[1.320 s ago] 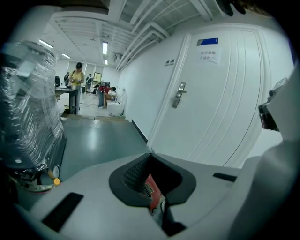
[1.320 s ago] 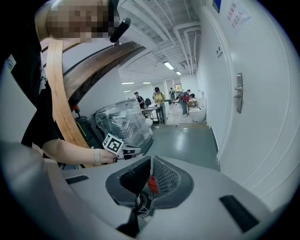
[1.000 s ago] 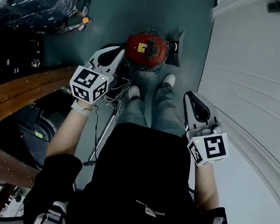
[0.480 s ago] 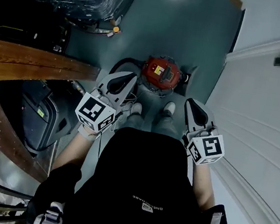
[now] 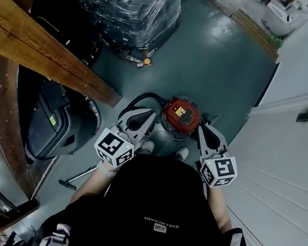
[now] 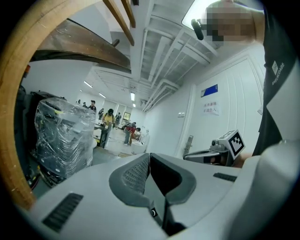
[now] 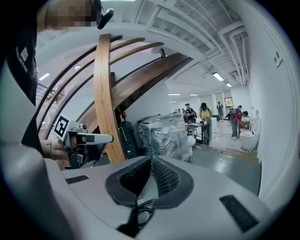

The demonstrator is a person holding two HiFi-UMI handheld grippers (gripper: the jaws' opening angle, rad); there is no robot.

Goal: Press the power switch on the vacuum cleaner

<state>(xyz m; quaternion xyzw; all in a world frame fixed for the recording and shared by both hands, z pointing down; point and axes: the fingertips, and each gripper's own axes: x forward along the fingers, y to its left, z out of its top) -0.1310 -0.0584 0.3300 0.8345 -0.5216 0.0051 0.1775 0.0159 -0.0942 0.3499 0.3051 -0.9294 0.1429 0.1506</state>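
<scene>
While the red vacuum [image 5: 182, 114] sits on the floor [image 5: 225, 61] close to its right edge, where the white wall [image 5: 293, 184] starts, it's flanked in the head view by both grippers. The left gripper [image 5: 146, 114] is seen just left of the lid and the right gripper [image 5: 203, 129] just right of it. Contact with the vacuum can't be judged from above.

Fingers on the left one are clenched tip to tip with nothing caught between them. Same story on the right: tips pressed together, with only a bit of loose cable [image 7: 146, 212] seen through the gap behind them.

A yellow patch [image 5: 179, 112] is seen on the lid, and a black hose [image 5: 140, 96] is curled off the vacuum's left side. Two shoes [image 5: 182, 152] are planted right behind it. Toward the floor's far edge a plastic-wrapped stack [image 5: 128, 5] is parked, and a wooden beam [image 5: 51, 48] is slung across the left side.
</scene>
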